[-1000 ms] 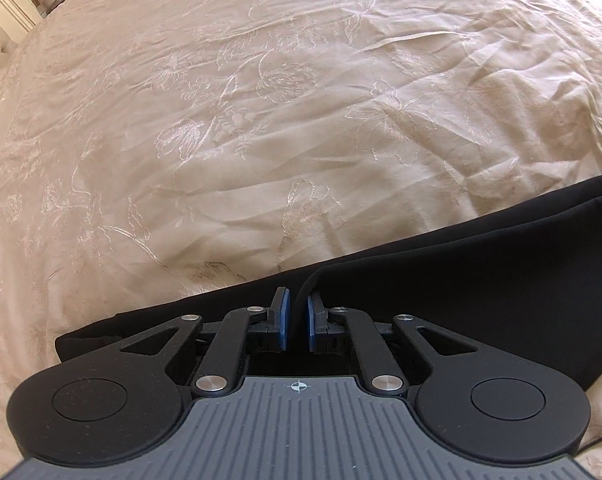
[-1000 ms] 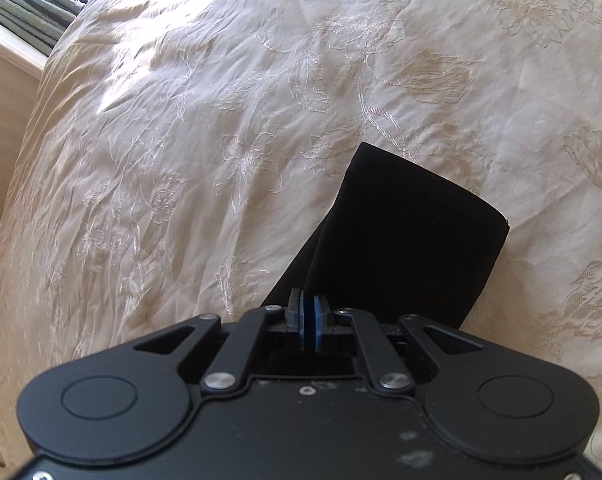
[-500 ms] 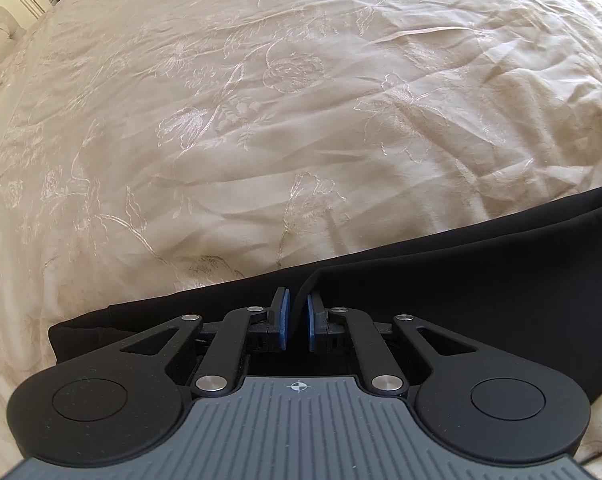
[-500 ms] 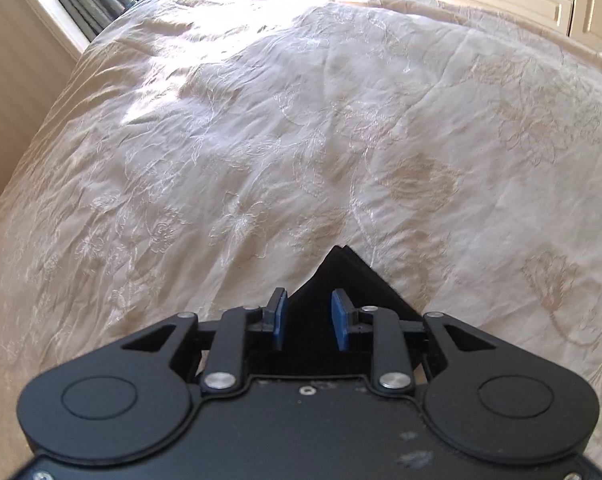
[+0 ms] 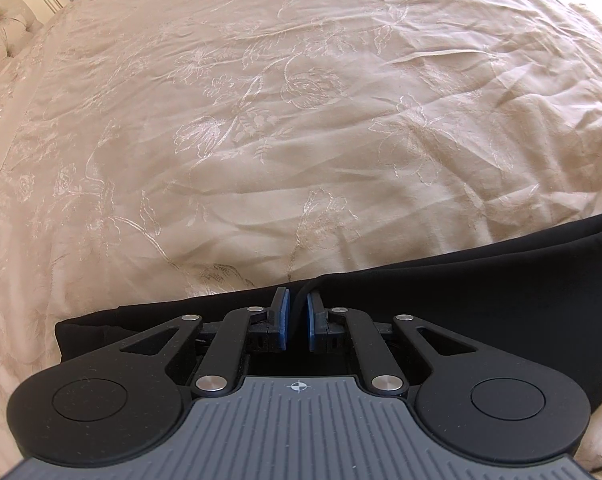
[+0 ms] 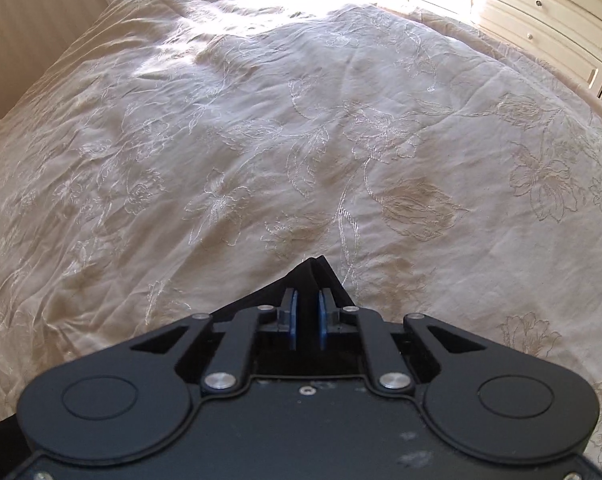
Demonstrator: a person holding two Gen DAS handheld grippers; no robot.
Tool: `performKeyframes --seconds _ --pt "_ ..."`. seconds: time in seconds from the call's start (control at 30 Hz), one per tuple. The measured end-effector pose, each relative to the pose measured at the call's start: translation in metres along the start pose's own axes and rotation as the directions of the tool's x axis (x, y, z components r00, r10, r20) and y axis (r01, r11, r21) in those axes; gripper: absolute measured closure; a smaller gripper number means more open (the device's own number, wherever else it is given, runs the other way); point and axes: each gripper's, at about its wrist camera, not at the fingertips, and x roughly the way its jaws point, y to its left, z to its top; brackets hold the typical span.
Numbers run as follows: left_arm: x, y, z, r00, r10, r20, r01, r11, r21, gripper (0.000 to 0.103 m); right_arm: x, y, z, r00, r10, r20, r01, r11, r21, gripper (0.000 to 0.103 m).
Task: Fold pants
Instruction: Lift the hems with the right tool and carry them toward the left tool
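Note:
Black pants (image 5: 481,300) lie along the near edge of a cream embroidered bedspread (image 5: 301,140), running off to the right. My left gripper (image 5: 297,300) is shut on a raised fold of their far edge, and the cloth passes between the blue pads (image 5: 282,320). In the right wrist view only a pointed corner of the pants (image 6: 313,270) shows past the fingers. My right gripper (image 6: 307,298) is closing its jaws with that corner between the pads, which press on it. The rest of the pants is hidden under both grippers.
The bedspread (image 6: 261,140) spreads wide ahead of both grippers. A tufted headboard (image 5: 1,40) stands at the far left in the left wrist view. White drawers (image 6: 549,12) line the far right beyond the bed, and a wall (image 6: 33,12) runs along the left.
My right gripper opened, rolled and rose a little, then closed again on a corner of the pants; the folded leg end seen ahead of it before is gone from view. The left gripper stayed put.

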Motion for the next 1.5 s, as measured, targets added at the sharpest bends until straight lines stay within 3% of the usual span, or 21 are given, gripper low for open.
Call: performKeyframes --seconds 0.23,0.47,0.57,0.63,0.77,0.87,0.93,1.0,1.07,1.23,1.4,1.5 --pt "0.012 0.002 0.001 1.0 -0.004 -0.021 0.004 0.999 -0.035 0.094 0.015 -0.002 -0.002 0.998 -0.057 -0.012 0.057 0.997 0.051 0.092" --pt "0.006 0.005 0.001 1.0 0.006 0.013 -0.005 0.997 -0.072 0.094 0.009 -0.003 0.004 0.997 -0.074 0.025 0.071 0.993 0.096 0.092" --pt "0.018 0.001 0.0 0.999 0.003 -0.036 -0.004 0.999 -0.033 0.093 0.021 -0.007 0.002 0.996 -0.084 -0.037 0.087 0.989 0.116 0.085" --pt "0.018 0.0 0.0 0.999 0.011 -0.033 -0.012 1.0 -0.013 0.092 0.018 -0.006 0.0 0.995 -0.1 -0.027 0.102 0.989 0.103 0.078" --pt "0.019 0.001 0.001 1.0 0.007 -0.031 -0.008 1.0 -0.018 0.092 -0.011 0.003 0.001 0.991 -0.109 0.076 0.107 0.994 0.026 0.077" --pt "0.019 0.0 0.0 1.0 0.011 -0.026 -0.011 1.0 -0.015 0.093 -0.032 0.022 0.002 0.989 -0.044 0.143 0.061 0.991 -0.119 0.077" --pt "0.018 -0.001 -0.001 1.0 0.014 -0.019 -0.015 1.0 -0.014 0.093 -0.04 0.042 0.0 0.988 0.058 0.141 -0.02 0.967 -0.253 0.076" --pt "0.017 -0.002 -0.002 1.0 0.018 -0.015 -0.018 1.0 -0.014 0.093 -0.04 0.066 -0.005 0.985 0.146 0.093 -0.102 0.923 -0.37 0.076" --pt "0.017 -0.003 -0.002 1.0 0.021 -0.012 -0.021 1.0 -0.015 0.093 -0.035 0.098 -0.015 0.975 0.222 0.02 -0.183 0.849 -0.496 0.076" --pt "0.014 0.001 -0.002 1.0 0.011 -0.008 -0.011 0.998 -0.056 0.094 -0.018 0.178 -0.047 0.915 0.359 -0.185 -0.383 0.626 -0.679 0.076" --pt "0.012 0.007 -0.003 1.0 -0.005 -0.004 0.005 0.995 -0.1 0.094 -0.008 0.243 -0.086 0.861 0.378 -0.339 -0.475 0.362 -0.802 0.078" --pt "0.012 0.007 -0.003 1.0 -0.009 0.0 0.009 0.994 -0.105 0.094 0.001 0.26 -0.101 0.844 0.356 -0.4 -0.497 0.242 -0.833 0.078"
